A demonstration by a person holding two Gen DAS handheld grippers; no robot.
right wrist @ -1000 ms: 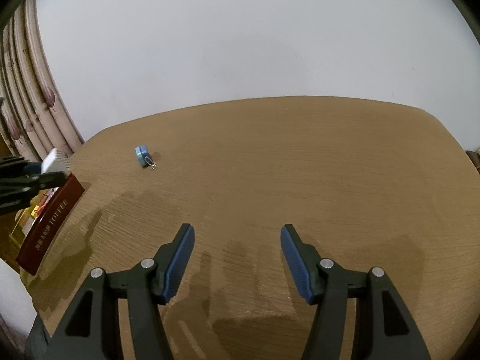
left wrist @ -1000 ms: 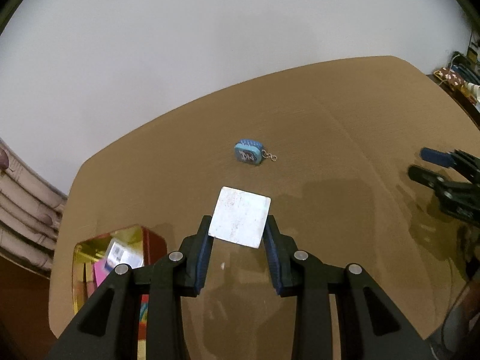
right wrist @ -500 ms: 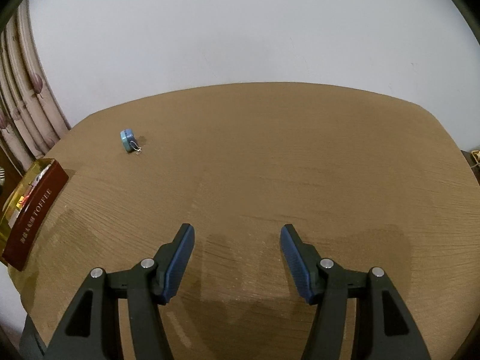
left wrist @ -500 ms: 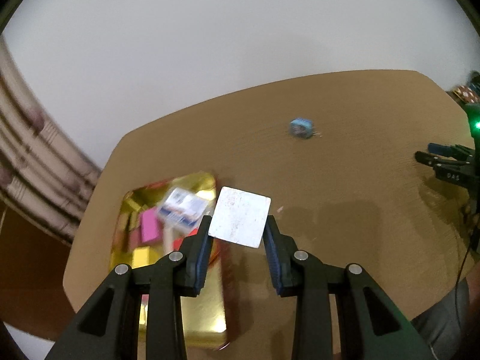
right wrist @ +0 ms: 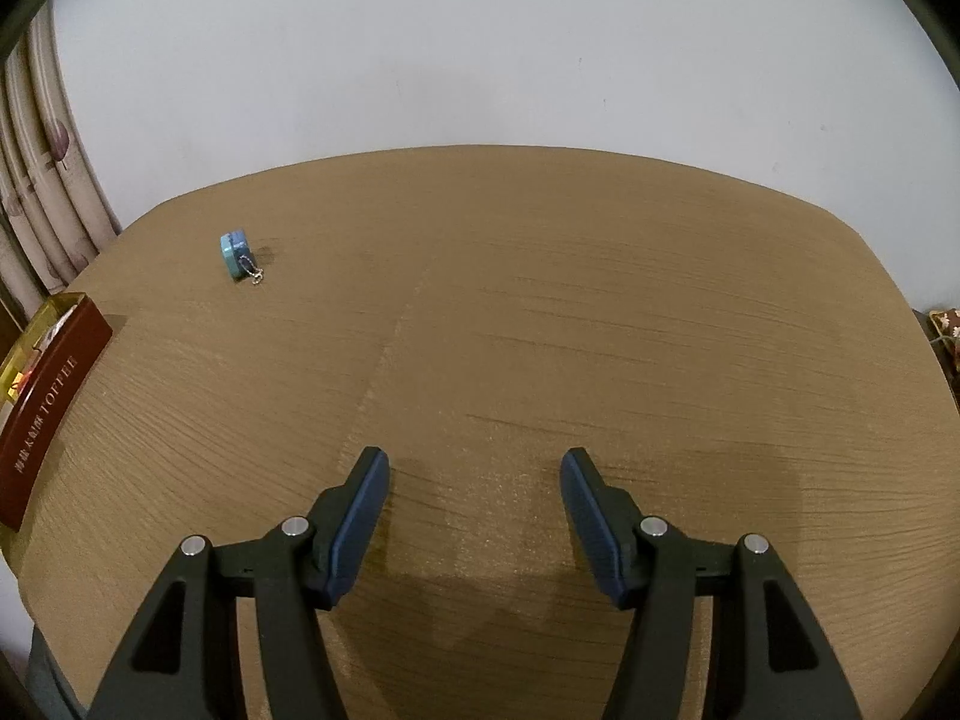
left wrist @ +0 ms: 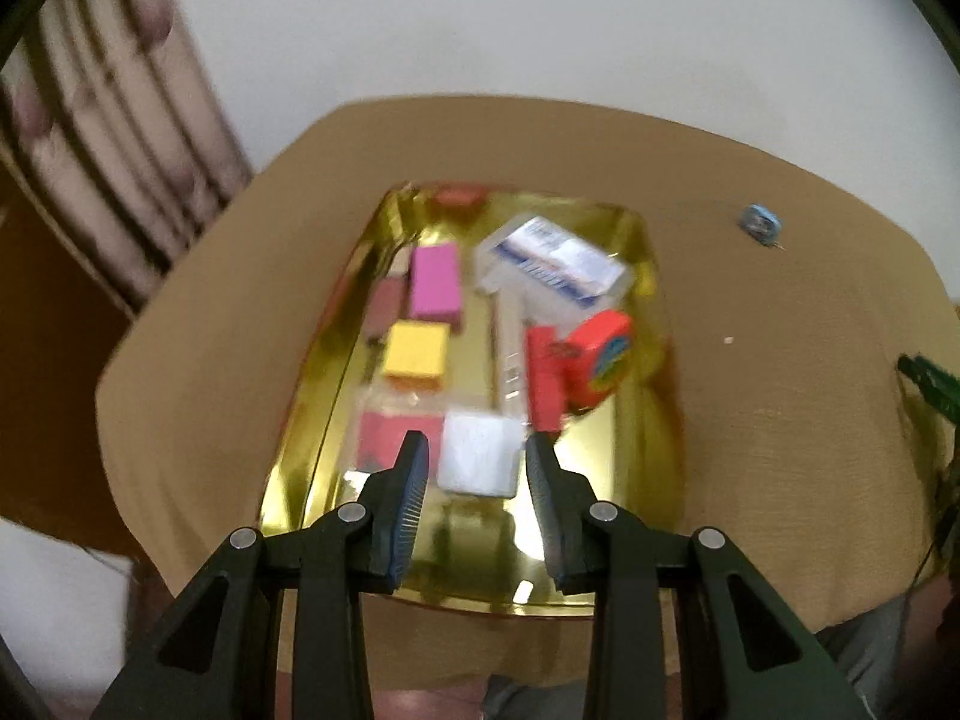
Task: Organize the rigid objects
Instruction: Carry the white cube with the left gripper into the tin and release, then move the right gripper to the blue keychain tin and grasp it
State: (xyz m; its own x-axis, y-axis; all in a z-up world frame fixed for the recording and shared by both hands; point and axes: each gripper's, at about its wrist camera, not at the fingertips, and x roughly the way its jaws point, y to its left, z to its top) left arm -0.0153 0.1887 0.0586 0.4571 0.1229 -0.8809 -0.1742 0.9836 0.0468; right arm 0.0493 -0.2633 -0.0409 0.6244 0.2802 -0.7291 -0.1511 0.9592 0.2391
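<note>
My left gripper [left wrist: 477, 444] is shut on a white square block [left wrist: 480, 471] and hangs over the near end of an open gold tin [left wrist: 654, 480]. The tin holds a pink block [left wrist: 435, 282], a yellow block [left wrist: 417, 351], a red and orange tape measure [left wrist: 591, 357], a clear case with a blue label [left wrist: 552, 267] and a dark red piece [left wrist: 387, 438]. A small blue tape measure with a key chain [right wrist: 235, 255] lies alone on the brown table, far left of my right gripper [right wrist: 474, 456]. That gripper stands open over bare tabletop with nothing between its fingers.
The tin's dark red side [right wrist: 45, 414], lettered TOFFEE, shows at the left table edge in the right wrist view. The blue tape measure [left wrist: 759, 222] lies right of the tin. A curtain [left wrist: 102, 120] hangs behind the table's left corner, and a white wall stands beyond.
My left gripper has swung left with the white block, from over the bare table to above the tin, and rolled. The right gripper has dipped slightly toward the table.
</note>
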